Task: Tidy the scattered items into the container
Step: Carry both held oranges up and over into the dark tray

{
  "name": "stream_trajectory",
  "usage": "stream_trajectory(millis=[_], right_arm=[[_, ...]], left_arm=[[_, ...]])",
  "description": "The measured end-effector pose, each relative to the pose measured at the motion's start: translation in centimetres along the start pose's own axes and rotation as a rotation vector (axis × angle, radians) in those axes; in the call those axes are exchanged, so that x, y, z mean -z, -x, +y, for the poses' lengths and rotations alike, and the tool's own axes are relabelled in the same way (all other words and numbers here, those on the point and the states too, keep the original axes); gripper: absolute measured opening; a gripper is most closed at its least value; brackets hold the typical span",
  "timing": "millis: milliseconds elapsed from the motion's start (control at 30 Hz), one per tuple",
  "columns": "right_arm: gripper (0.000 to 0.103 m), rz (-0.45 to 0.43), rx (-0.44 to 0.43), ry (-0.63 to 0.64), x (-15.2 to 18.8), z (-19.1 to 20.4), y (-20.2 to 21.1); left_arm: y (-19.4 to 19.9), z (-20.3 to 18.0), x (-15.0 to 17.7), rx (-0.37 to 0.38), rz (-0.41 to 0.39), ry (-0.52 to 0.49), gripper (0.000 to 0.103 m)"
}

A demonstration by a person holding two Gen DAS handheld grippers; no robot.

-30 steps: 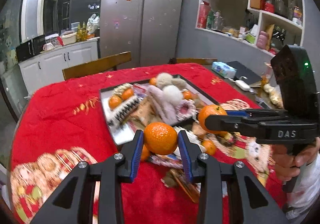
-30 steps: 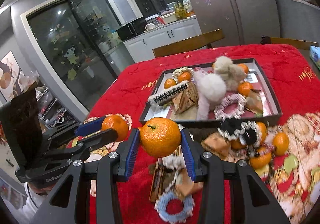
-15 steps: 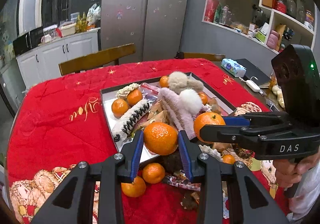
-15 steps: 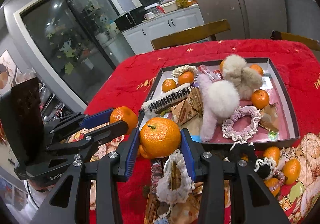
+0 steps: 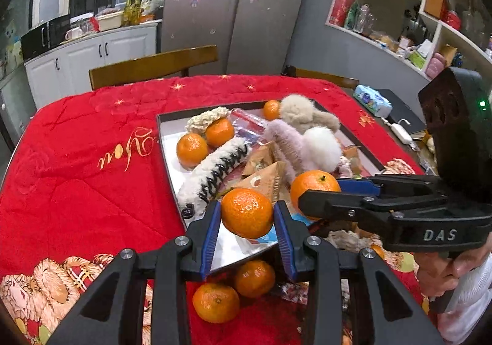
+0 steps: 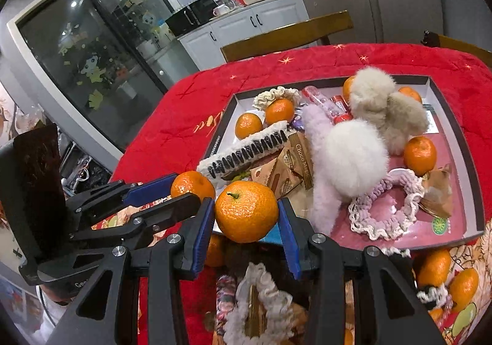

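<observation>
My left gripper point(image 5: 247, 216) is shut on a mandarin point(image 5: 247, 212) and holds it above the near left corner of the dark-rimmed tray point(image 5: 166, 154). My right gripper point(image 6: 246, 216) is shut on a second mandarin point(image 6: 247, 211) above the tray's near edge point(image 6: 442, 239); it shows in the left wrist view point(image 5: 313, 188) just right of the left one. The tray holds mandarins, a fuzzy hair claw point(image 5: 215, 172), fluffy pompoms point(image 6: 353, 157), scrunchies and snack packets. Loose mandarins point(image 5: 216, 302) and scrunchies point(image 6: 261, 299) lie on the red cloth below the grippers.
The table carries a red quilted cloth point(image 5: 80, 166). Wooden chairs point(image 5: 153, 65) stand at the far side. A tissue pack point(image 5: 372, 100) and a dark book lie at the right edge. More mandarins point(image 6: 461, 283) lie near the tray's front right.
Both grippers have moved forward with their mandarins, from over the loose pile on the cloth to over the tray's near edge. Both stay shut.
</observation>
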State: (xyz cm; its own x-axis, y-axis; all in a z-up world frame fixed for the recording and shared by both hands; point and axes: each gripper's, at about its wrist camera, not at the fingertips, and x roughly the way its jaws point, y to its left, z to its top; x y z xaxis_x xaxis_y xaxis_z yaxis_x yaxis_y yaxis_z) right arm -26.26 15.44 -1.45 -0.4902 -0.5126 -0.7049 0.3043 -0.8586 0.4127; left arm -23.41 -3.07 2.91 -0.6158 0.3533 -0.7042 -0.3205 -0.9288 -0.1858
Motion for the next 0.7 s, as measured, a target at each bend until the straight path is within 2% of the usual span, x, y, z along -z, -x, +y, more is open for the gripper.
stream_trajectory(millis=[267, 367, 433, 700], right_arm=[[0.040, 0.031, 0.013, 0.008, -0.8, -0.5, -1.3], [0.040, 0.044, -0.035, -0.024, -0.8, -1.0, -1.4], [0.040, 0.036, -0.034, -0.031, -0.7, -1.2, -1.4], [0.040, 0.051, -0.023, -0.029, -0.6, -1.7, -2.7]], left_arm=[[-1.7, 0.5, -0.5, -0.035, 0.038, 0.024, 0.036], [-1.9, 0.6, -0.6, -0.019, 0.024, 0.027, 0.037], [-1.9, 0.7, -0.6, -0.008, 0.009, 0.030, 0.036], [-3.3, 0.5, -0.3, -0.004, 0.039, 0.016, 0.036]])
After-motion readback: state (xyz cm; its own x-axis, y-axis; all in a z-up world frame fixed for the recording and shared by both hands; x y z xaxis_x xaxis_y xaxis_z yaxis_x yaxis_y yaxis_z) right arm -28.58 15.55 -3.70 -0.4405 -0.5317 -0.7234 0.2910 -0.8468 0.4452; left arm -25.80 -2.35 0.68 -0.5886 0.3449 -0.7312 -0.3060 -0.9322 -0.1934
